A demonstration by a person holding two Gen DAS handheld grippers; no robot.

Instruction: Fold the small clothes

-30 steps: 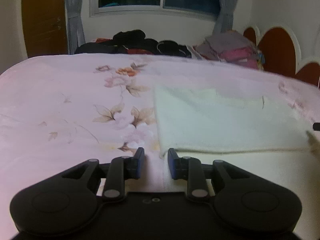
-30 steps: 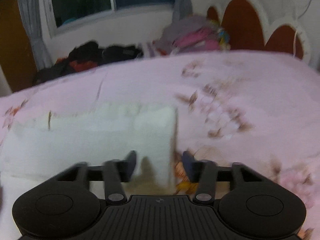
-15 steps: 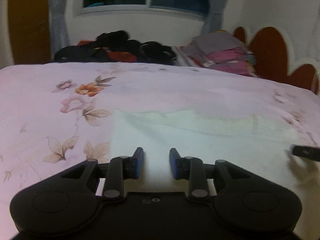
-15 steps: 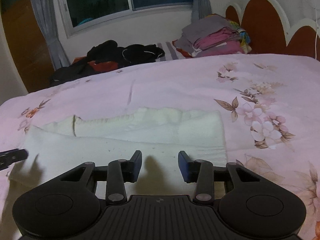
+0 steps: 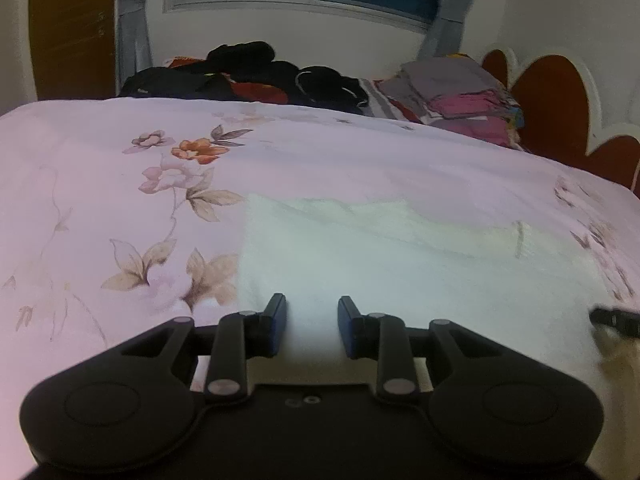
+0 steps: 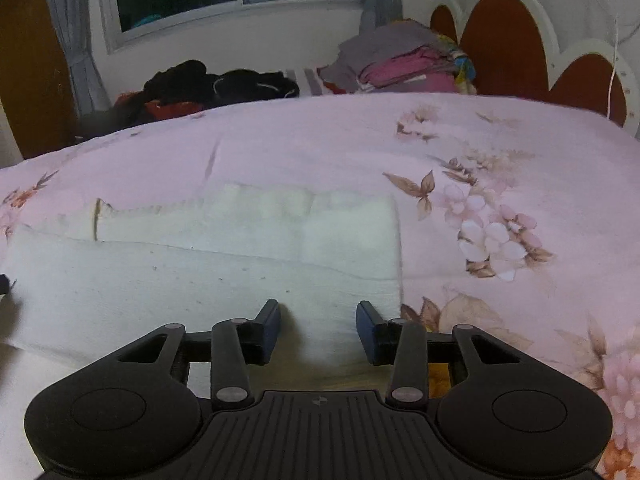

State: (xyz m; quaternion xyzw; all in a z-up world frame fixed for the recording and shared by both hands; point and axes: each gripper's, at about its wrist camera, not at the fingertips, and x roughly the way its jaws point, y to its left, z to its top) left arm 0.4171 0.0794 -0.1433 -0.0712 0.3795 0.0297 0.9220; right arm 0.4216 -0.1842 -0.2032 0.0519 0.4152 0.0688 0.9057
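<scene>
Left wrist: white cloth (image 5: 400,272) under left tool (image 5: 312,322).

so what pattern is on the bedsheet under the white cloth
Pale pink bedsheet with a floral print of flowers and leaves, clearest in the right wrist view.

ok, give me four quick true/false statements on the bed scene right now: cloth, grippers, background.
1. The white cloth lies flat on the flowered bedsheet. True.
2. The left gripper is clamped on a black shirt. False: its jaws stand apart over the white cloth.
3. A stack of folded clothes sits near the headboard. True.
4. The right gripper has lifted the cloth off the bed. False: the cloth lies on the sheet, jaws apart.
</scene>
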